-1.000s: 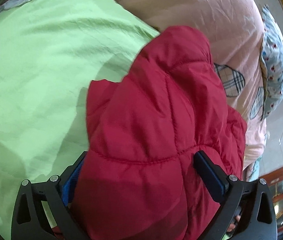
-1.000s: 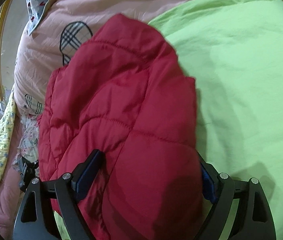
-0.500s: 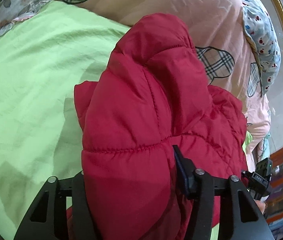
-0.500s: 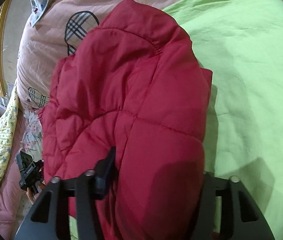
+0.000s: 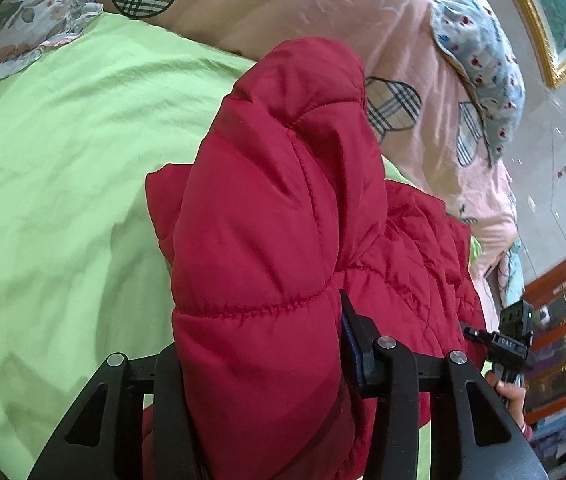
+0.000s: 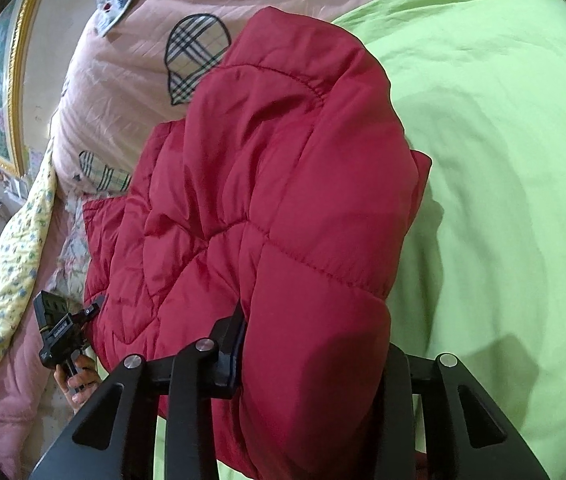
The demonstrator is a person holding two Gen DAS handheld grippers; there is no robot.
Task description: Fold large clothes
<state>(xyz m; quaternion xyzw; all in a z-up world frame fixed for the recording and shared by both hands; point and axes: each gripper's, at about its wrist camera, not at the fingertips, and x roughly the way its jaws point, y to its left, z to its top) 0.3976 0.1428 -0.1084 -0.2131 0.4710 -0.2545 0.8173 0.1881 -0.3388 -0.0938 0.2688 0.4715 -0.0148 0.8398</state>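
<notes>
A red quilted puffer jacket (image 5: 275, 208) lies bunched on a light green bed sheet (image 5: 63, 168). My left gripper (image 5: 259, 364) is shut on a thick padded fold of it, its jaws pressed in on both sides. The same jacket fills the right wrist view (image 6: 283, 184). My right gripper (image 6: 315, 364) is shut on another thick fold of it. Each gripper shows small in the other's view, the right one (image 5: 511, 336) at the jacket's right edge and the left one (image 6: 59, 332) at its left edge.
A pink quilt with plaid patches (image 5: 323, 12) is piled behind the jacket. A blue patterned pillow (image 5: 479, 44) and a gold-framed picture (image 5: 555, 20) are at the back. A yellow floral cloth (image 6: 23, 240) lies at the left. Green sheet (image 6: 503, 160) spreads to the right.
Both grippers have closed from wide open onto folds of the jacket. The jacket is more bunched between the jaws, and both views have shifted slightly.
</notes>
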